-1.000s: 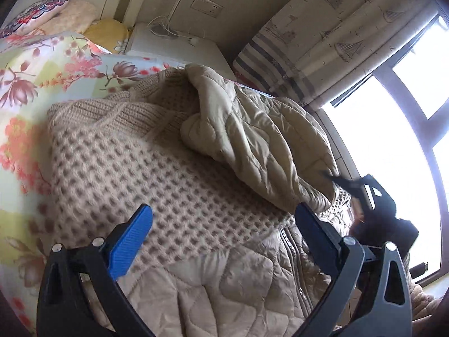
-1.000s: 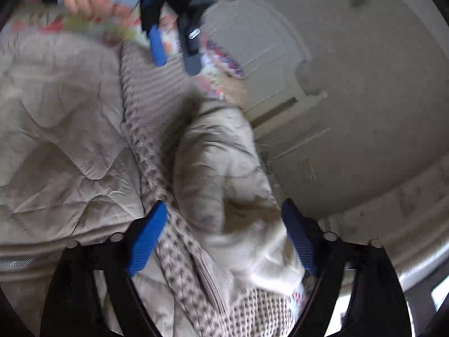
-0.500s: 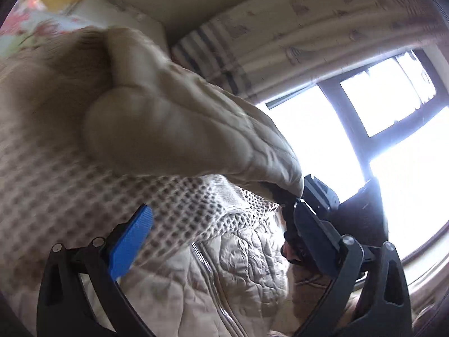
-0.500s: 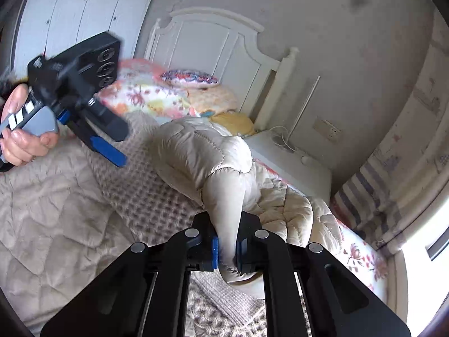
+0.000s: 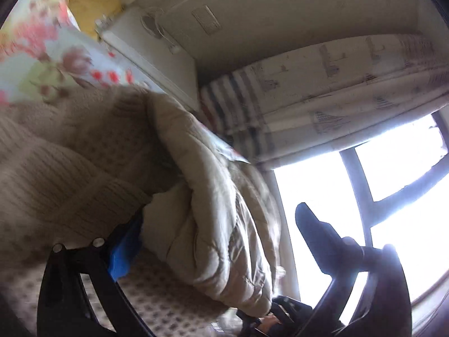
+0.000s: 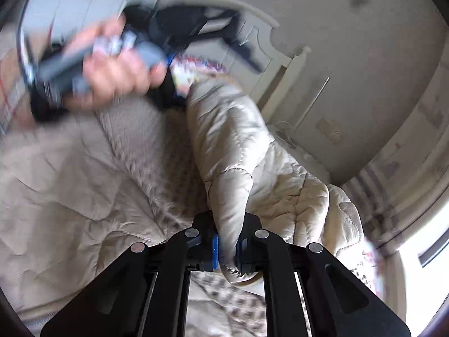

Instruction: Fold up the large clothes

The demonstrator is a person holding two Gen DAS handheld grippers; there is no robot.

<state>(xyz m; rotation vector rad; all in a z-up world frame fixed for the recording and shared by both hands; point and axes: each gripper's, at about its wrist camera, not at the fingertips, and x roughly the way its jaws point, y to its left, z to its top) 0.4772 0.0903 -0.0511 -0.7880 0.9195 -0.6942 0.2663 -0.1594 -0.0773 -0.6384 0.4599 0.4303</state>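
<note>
Floral bedsheet (image 5: pixel 53 64) under beige quilted jacket (image 6: pixel 70 185), right gripper (image 6: pixel 228 248) pinching its sleeve (image 6: pixel 224 146), left gripper (image 5: pixel 213 241) spread wide.

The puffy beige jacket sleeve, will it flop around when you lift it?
Probably floppy: the sleeve bends and sags where the right tool pinches it. It looks light for its size, being quilted and puffy. The smooth fabric may be a bit slippery.

Right tongs clamped, left tongs spread

Right tongs (image 6: pixel 227 248) pinch tight; left tongs (image 5: pixel 219 241), gripped by a blurred hand (image 6: pixel 112 70), stand wide apart.
</note>
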